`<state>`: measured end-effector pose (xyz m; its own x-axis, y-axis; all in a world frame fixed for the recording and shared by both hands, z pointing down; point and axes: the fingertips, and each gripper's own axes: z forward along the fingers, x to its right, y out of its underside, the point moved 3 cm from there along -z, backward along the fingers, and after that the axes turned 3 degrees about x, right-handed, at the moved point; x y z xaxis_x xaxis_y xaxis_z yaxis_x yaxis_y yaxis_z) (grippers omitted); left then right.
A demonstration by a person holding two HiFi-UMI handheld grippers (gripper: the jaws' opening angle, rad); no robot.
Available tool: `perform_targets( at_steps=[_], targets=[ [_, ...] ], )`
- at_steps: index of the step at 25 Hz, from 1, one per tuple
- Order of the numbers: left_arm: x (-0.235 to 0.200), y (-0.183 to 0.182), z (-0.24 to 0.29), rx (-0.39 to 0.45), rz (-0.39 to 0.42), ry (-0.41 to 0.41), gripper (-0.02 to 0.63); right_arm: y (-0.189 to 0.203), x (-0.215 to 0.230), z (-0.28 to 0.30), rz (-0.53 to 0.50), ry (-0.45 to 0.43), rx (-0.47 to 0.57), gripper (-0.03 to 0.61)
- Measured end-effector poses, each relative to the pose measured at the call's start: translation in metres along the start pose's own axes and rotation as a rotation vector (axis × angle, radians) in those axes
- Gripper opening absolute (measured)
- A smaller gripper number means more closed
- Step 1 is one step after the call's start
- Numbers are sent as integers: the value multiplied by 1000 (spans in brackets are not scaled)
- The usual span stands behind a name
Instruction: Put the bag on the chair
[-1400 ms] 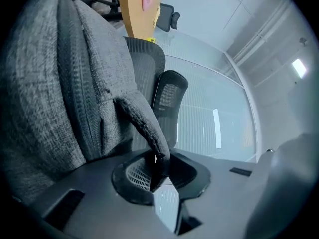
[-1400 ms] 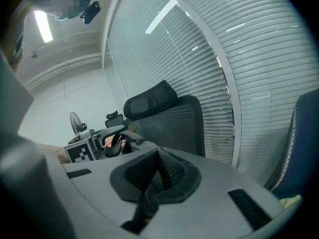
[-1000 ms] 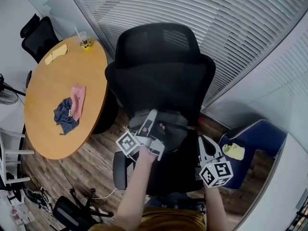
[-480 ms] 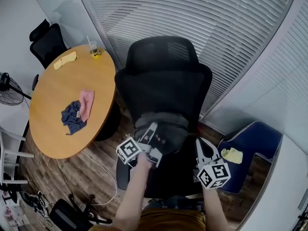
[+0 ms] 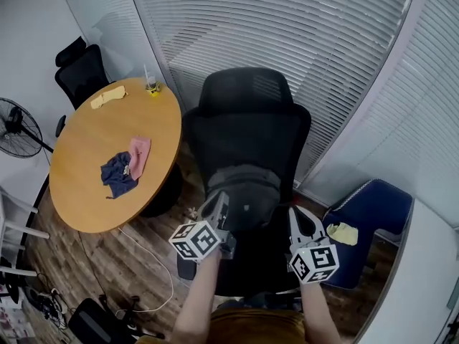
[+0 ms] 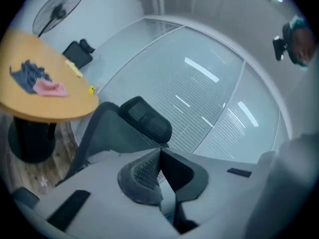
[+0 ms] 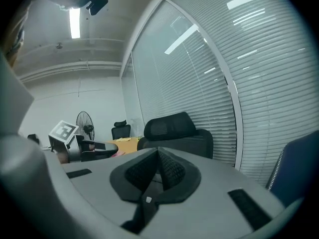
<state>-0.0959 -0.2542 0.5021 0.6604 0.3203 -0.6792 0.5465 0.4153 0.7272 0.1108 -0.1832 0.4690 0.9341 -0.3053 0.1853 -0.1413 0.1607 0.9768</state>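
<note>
Two grippers, left gripper (image 5: 219,206) and right gripper (image 5: 295,217), jaws pressed together, empty. Grey bag (image 5: 244,190) already lying on seat of chair (image 5: 247,124), against backrest, just ahead of both tips; left gripper nearer, beside front-left edge; long axis apparently across seat.

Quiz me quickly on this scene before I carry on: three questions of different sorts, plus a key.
1. True or false: the grey bag lies on the seat of the black chair.
2. What lies on the round table? A. cloths B. a laptop C. plates
3. Fill in: the right gripper has its jaws ____, with nothing between them.
Key: 1 true; 2 A; 3 shut.
</note>
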Motion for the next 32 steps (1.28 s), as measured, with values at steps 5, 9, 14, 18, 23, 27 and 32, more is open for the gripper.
perform_targets(
  at_steps=[5, 9, 14, 18, 23, 27, 32],
  targets=[
    [34, -7, -21, -72, 303, 82, 23, -16, -13, -18, -35, -8, 51, 11],
    [63, -10, -43, -59, 480, 145, 23, -22, -22, -33, -44, 8, 69, 11],
    [63, -3, -58, -64, 378, 155, 23, -21, -38, -43, -49, 2, 71, 11],
    [65, -2, -66, -82, 398, 147, 23, -25, -46, -49, -50, -17, 72, 11],
    [69, -1, -69, -68, 399, 135, 23, -27, -47, -50, -55, -22, 73, 11],
    [73, 2, -72, -79, 371, 174, 23, -25, -54, -51, -67, -52, 75, 11],
    [70, 4, -73, -75, 381, 141, 23, -19, -55, -51, -72, -52, 53, 11]
  ],
)
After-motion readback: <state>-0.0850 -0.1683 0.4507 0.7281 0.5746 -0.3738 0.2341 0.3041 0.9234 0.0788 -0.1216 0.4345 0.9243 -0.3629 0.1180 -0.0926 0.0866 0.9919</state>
